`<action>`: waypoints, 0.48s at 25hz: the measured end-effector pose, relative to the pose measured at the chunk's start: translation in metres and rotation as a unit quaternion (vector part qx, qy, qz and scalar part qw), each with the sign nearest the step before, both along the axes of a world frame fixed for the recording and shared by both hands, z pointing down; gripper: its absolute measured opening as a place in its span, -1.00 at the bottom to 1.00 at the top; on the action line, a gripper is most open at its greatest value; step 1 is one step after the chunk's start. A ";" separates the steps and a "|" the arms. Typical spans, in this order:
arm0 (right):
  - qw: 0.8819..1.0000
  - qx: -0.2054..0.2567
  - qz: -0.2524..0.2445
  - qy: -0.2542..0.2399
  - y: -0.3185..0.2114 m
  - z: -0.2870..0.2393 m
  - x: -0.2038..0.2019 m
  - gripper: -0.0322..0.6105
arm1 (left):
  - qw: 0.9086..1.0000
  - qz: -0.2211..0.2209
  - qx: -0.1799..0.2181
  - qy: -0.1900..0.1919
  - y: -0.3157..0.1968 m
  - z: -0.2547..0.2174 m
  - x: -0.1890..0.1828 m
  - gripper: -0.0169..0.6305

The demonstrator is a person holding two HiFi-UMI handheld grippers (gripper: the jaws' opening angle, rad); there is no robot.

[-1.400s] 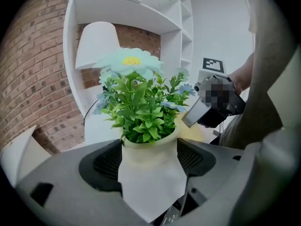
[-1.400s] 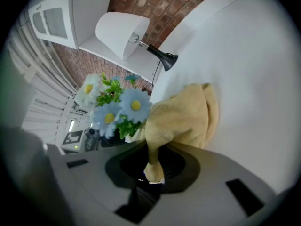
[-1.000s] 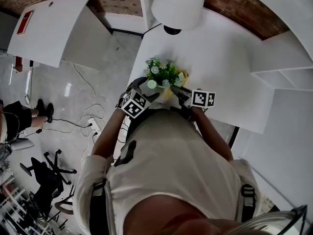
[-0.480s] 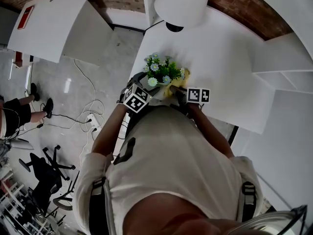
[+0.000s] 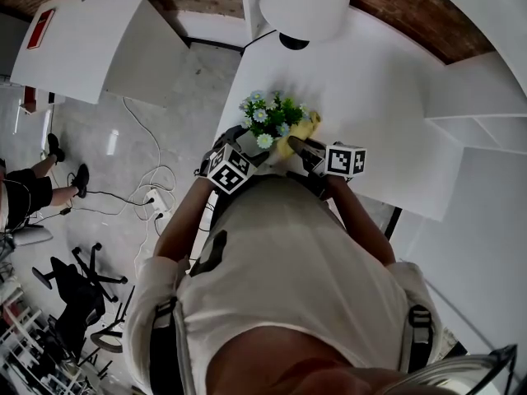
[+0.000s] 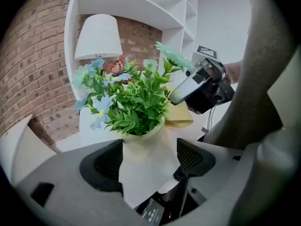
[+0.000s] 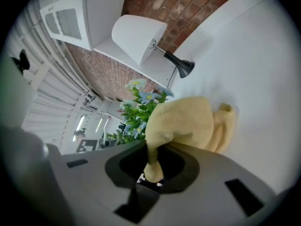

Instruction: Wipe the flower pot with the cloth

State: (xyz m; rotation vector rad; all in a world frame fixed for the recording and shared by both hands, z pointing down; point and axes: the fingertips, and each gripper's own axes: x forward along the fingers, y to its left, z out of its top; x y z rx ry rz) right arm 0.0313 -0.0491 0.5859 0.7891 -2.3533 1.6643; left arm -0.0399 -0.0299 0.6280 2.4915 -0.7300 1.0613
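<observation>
Head view: the cloth [image 5: 303, 128] and right gripper [image 5: 306, 148] had shifted up-right beside the flower pot [image 5: 268, 126], centre frame on the worktop [image 5: 387, 97]. Left gripper view: the left gripper [image 6: 148, 159] clamped the flower pot. Right gripper view: jaws pinched the cloth.

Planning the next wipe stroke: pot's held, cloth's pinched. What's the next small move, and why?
Probably press the cloth against the wall of the flower pot and drag it downward. The right gripper pinches the cloth, which sits up beside the rim, while the left gripper clamps the pot steady with its wall exposed.
</observation>
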 end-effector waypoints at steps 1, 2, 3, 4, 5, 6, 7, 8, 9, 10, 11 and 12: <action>1.000 0.010 -0.001 0.004 -0.003 -0.003 -0.001 -0.70 | 1.000 0.003 0.000 0.001 0.002 0.000 0.001 0.15; 1.000 0.017 -0.002 0.011 -0.005 -0.002 -0.002 -0.70 | 1.000 0.004 0.001 0.002 0.003 0.000 0.002 0.15; 1.000 0.018 -0.001 0.015 -0.005 0.001 -0.003 -0.70 | 1.000 0.003 0.002 0.003 0.003 0.000 0.002 0.15; 1.000 0.014 0.003 0.013 -0.005 0.003 -0.004 -0.70 | 1.000 0.001 0.002 0.005 0.003 0.000 0.003 0.15; 1.000 0.008 0.010 0.005 -0.005 0.005 -0.005 -0.70 | 1.000 -0.001 0.000 0.009 0.004 0.000 0.003 0.15; 1.000 0.003 0.019 -0.005 -0.005 0.006 -0.006 -0.70 | 1.000 -0.003 -0.003 0.012 0.004 0.000 0.003 0.15; 1.000 -0.001 0.027 -0.013 -0.004 0.007 -0.006 -0.70 | 1.000 -0.004 -0.004 0.014 0.005 0.000 0.003 0.15; 0.999 -0.003 0.032 -0.017 -0.004 0.009 -0.006 -0.70 | 1.000 -0.004 -0.004 0.015 0.006 0.000 0.002 0.15; 0.999 -0.005 0.034 -0.017 -0.003 0.011 -0.006 -0.70 | 1.000 -0.003 -0.003 0.014 0.007 0.000 0.002 0.15; 0.999 -0.007 0.033 -0.014 -0.001 0.013 -0.006 -0.70 | 1.000 -0.003 -0.001 0.012 0.007 0.000 0.001 0.15; 0.999 -0.009 0.031 -0.008 0.000 0.017 -0.007 -0.70 | 1.000 -0.004 0.000 0.011 0.007 0.000 0.000 0.15; 1.000 -0.011 0.027 0.000 0.002 0.022 -0.008 -0.70 | 1.000 -0.005 0.001 0.011 0.007 0.001 0.000 0.15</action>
